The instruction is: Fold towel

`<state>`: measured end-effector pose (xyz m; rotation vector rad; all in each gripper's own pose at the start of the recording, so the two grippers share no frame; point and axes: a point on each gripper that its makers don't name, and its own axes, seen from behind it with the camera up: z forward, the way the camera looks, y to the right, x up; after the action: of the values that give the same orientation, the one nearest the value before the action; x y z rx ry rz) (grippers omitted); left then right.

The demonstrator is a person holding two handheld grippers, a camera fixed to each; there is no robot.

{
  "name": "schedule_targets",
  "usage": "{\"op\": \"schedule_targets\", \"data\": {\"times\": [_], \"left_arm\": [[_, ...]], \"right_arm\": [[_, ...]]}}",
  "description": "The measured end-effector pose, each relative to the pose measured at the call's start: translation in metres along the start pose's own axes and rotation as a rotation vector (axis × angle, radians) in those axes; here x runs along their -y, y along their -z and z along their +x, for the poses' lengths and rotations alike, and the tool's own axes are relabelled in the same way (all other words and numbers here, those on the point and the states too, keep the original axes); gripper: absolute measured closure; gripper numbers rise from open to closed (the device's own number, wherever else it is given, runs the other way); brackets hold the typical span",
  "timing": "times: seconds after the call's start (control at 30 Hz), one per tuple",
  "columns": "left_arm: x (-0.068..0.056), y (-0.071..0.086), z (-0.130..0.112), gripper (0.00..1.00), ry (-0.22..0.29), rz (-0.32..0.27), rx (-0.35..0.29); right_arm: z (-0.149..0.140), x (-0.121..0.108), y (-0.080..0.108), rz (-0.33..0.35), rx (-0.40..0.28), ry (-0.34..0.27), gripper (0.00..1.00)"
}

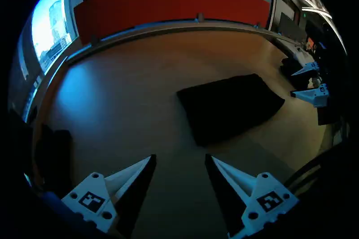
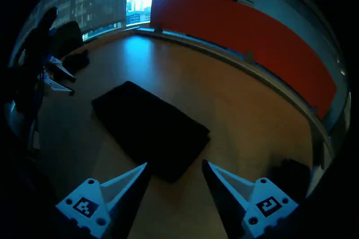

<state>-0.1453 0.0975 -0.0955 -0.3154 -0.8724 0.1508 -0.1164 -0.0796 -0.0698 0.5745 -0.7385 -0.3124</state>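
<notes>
Towel (image 1: 229, 106) lies flat in a dark rectangle on the tabletop (image 1: 134, 95), untouched by the left tongs (image 1: 180, 156) and right tongs (image 2: 175, 162), both spread and empty, so each should probably come in low at one corner and pinch the edge evenly before lifting.

Wooden table (image 1: 134, 91) — dark towel (image 1: 229, 106).
</notes>
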Motion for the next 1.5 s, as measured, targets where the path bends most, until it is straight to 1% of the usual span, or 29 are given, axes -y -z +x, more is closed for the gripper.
{"op": "schedule_targets", "data": {"times": [0.27, 0.5, 0.77, 1.0, 1.23, 1.3, 1.43, 1.5], "left_arm": [[0.001, 0.012, -0.010, 0.20, 0.025, 0.014, -0.010], [0.003, 0.024, -0.021, 0.20, 0.055, 0.031, -0.017], [0.006, 0.035, -0.034, 0.20, 0.089, 0.052, -0.019], [0.008, 0.046, -0.044, 0.20, 0.108, 0.071, -0.020], [0.012, 0.056, -0.055, 0.20, 0.138, 0.089, -0.022], [0.013, 0.059, -0.057, 0.20, 0.144, 0.094, -0.022], [0.015, 0.064, -0.061, 0.20, 0.154, 0.106, -0.021], [0.016, 0.066, -0.063, 0.20, 0.160, 0.110, -0.021]], "right_arm": [[-0.001, 0.007, -0.007, 0.029, 0.008, 0.028, 0.16], [-0.011, 0.011, -0.013, 0.052, 0.032, 0.061, 0.16], [-0.023, 0.011, -0.016, 0.073, 0.059, 0.081, 0.17], [-0.031, 0.009, -0.020, 0.091, 0.085, 0.105, 0.26], [-0.038, 0.009, -0.026, 0.120, 0.108, 0.107, 0.35], [-0.040, 0.009, -0.027, 0.125, 0.116, 0.108, 0.36], [-0.045, 0.008, -0.029, 0.137, 0.128, 0.112, 0.47], [-0.047, 0.008, -0.030, 0.143, 0.135, 0.114, 0.56]]}}
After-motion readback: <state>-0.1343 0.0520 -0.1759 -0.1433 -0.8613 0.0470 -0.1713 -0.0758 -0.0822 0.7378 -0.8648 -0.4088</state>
